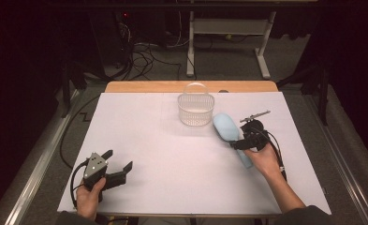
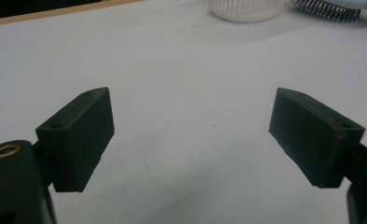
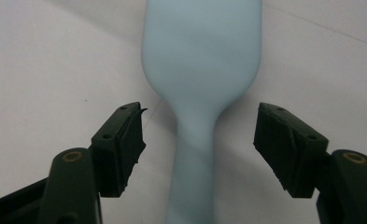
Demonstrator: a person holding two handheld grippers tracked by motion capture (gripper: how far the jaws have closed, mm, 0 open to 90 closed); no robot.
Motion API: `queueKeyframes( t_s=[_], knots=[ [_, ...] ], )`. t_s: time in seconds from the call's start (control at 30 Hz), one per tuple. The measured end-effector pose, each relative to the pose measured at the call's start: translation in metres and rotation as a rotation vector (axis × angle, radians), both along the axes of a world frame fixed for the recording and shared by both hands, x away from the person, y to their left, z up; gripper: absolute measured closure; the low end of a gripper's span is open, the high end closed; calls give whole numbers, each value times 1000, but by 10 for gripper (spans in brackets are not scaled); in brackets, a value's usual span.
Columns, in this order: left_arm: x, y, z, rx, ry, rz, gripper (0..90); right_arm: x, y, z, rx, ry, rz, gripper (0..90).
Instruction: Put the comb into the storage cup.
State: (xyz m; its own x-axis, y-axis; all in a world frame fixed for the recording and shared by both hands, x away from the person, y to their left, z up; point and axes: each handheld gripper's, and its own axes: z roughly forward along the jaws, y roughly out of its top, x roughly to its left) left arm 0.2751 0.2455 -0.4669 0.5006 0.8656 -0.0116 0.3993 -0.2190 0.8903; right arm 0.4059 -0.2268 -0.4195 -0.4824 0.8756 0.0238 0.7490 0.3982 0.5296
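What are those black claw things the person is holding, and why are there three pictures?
A person sits at a white table and holds a grabbing tool in each hand. The top picture looks down from above. The other two come from little cameras riding on each tool, so you look along its two black fingers. The left gripper rests near the table's front edge with its fingers wide apart and nothing between them. The right gripper has its fingers on either side of the handle of a light blue hairbrush, bristles down, but not touching it, so nothing is held. A white basket stands behind the brush.
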Motion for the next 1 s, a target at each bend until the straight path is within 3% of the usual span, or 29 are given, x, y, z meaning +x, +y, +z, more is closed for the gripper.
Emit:
queueKeyframes(
  t_s=[0.3,1.0],
  knots=[
    [0,0,0,-1,-1,-3,150,13,6,-10,-46,80,-21,403],
    [-1,-1,1,-9,-16,-22,150,24,15,-18,-101,149,-14,535]
  ],
)
